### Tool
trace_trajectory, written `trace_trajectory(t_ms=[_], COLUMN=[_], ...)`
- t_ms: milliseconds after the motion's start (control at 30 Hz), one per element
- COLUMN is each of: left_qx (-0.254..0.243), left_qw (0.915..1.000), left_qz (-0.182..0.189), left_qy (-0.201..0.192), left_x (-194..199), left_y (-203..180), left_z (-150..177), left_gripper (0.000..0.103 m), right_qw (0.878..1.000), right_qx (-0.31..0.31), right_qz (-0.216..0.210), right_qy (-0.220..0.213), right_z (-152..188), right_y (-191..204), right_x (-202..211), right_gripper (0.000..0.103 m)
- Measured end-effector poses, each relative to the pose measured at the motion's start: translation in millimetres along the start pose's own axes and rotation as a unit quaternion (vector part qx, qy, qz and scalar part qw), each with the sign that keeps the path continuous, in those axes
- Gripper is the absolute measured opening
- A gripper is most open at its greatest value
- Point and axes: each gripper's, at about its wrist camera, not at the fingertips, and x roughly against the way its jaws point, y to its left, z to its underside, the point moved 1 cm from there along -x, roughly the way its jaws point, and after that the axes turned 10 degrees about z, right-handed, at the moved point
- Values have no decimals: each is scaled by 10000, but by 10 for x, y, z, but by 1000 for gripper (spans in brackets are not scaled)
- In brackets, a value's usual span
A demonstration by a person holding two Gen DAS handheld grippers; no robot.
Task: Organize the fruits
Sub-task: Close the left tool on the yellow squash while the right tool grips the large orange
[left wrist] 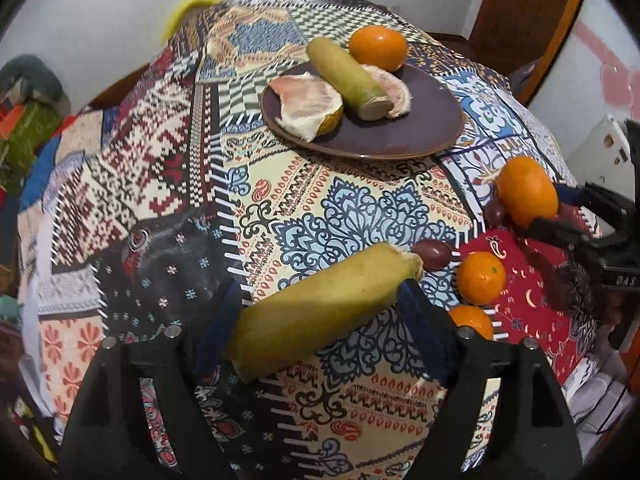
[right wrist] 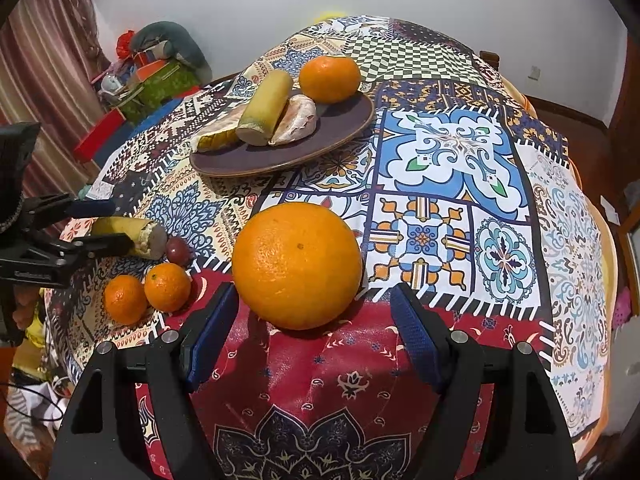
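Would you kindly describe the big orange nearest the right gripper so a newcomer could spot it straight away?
Start at the brown plate on the patchwork tablecloth, then come towards the red patch at the near edge. The big orange sits there alone, just ahead of the open right gripper. It is far larger than the two small oranges at its left.

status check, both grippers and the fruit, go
Left gripper shut on yellow-green stalk piece. Right gripper open, big orange between its fingers, not gripped. Plate ahead, path clear; small oranges and grape sit aside.
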Motion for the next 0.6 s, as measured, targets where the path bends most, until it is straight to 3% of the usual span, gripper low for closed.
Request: trace_trajectory(t_ms=[100,267,467,600], left_qx=[228,264,374,448], left_qw=[9996,9995,9991,9986], left_qz=[174,144,-62,-143], left_qy=[5,32,-186,-255], left_x=[-54,-166,-182,-142], left_y=[92,87,49,35], left_z=[-17,-2,-30,-8], left_gripper=[84,84,67,54], right_qw=[10000,9999,9999,9997], right_qx=[8,33,-50,-11], right_qz=[-27,21,-53,-184], right_qy=[1,-94,-113,-129], right_z=[-5,-37,-85,-90], right_y=[19,34,13,34], right_x=[-4,-8,-47,-40], right_gripper=[75,75,75,63])
